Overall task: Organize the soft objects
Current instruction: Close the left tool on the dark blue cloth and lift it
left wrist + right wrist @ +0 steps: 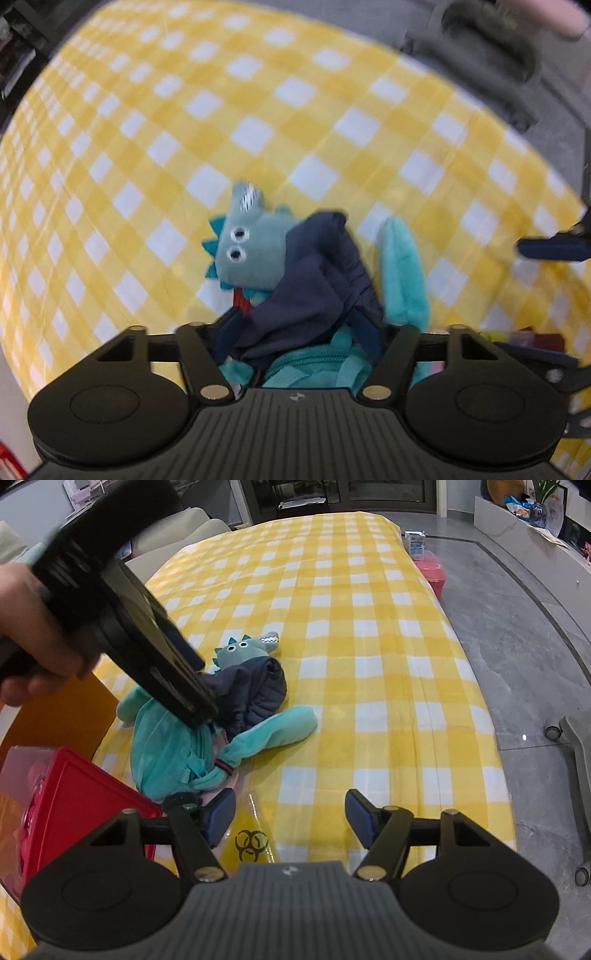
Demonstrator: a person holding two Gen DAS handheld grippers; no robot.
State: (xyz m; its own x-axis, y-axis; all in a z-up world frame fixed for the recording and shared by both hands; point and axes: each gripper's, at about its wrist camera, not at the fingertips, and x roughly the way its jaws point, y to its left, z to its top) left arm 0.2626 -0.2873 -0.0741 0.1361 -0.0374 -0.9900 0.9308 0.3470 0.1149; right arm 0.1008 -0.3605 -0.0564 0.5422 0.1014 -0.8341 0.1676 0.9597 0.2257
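Left tongs (299, 332) down on navy jacket (317, 273), seemingly clamping it beside dinosaur toy (251, 251); right tongs (291, 818) apart, empty, near jacket.

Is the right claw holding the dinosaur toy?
No, the right claw is open and empty above the checked cloth, apart from the dinosaur toy.

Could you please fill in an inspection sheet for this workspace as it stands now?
Surface: yellow-and-white checked tablecloth.
Job's things: dinosaur plush, navy garment and teal fleece garment heaped together.
Clutter: red box; yellow biohazard bag.
Grippers: left gripper down on the pile, navy cloth between its fingers, grip unclear; right gripper open, holding nothing.
Cables: nothing seen.
Surroundings: grey tiled floor, pink container, chair castors.
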